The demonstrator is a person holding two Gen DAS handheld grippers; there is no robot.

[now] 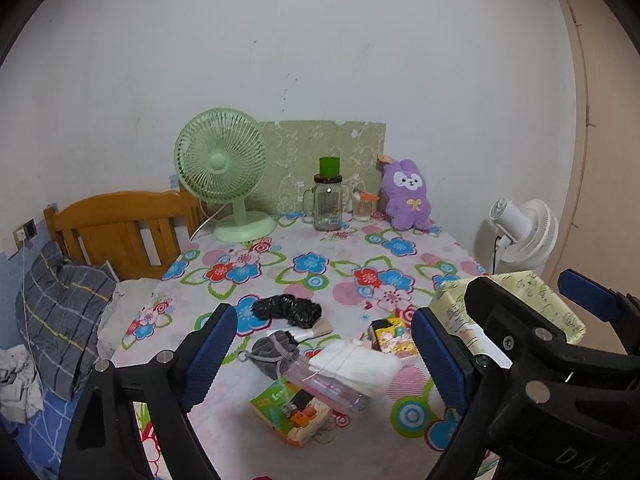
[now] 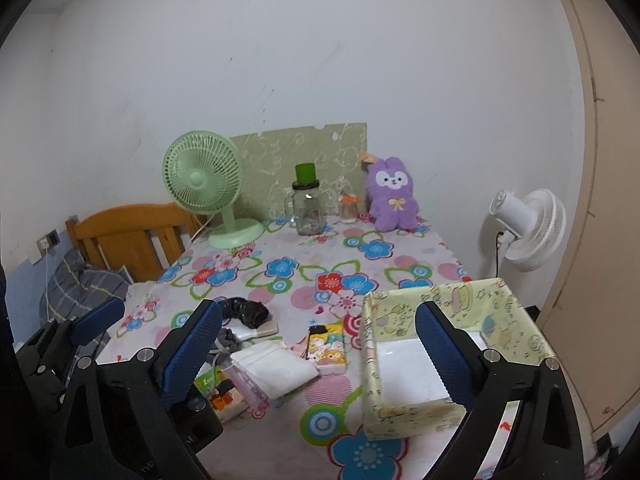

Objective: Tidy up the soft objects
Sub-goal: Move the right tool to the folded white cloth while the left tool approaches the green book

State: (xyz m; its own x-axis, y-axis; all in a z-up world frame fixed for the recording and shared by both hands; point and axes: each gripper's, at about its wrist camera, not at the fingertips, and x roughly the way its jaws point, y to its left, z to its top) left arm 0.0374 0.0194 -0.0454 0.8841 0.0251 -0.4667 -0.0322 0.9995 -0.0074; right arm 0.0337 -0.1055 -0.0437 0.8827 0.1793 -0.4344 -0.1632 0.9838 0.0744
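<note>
The flower-printed cloth-covered worktop [image 1: 320, 264] carries everything. At its right edge sits the open pale-green patterned box [image 2: 404, 412] — bare inside. Left of it lies the folded white cloth [image 1: 352, 368], beside a grey drawstring pouch [image 1: 272, 350] and black crinkled bundle [image 1: 286, 310]. Left tool [image 1: 320, 360] and right tool [image 2: 316, 356] gape wide — nothing held.

Tablecloth [image 1: 320, 248]: matt printed cloth. Toy [image 1: 408, 196]: fluffy purple plush. Jar [image 1: 327, 208]: clear glossy glass. Fan [image 1: 222, 164]: smooth green plastic. Headboard [image 1: 120, 228]: varnished wood. Box [image 2: 448, 356]: paper-covered. Towel [image 2: 276, 368]: soft white cloth.
</note>
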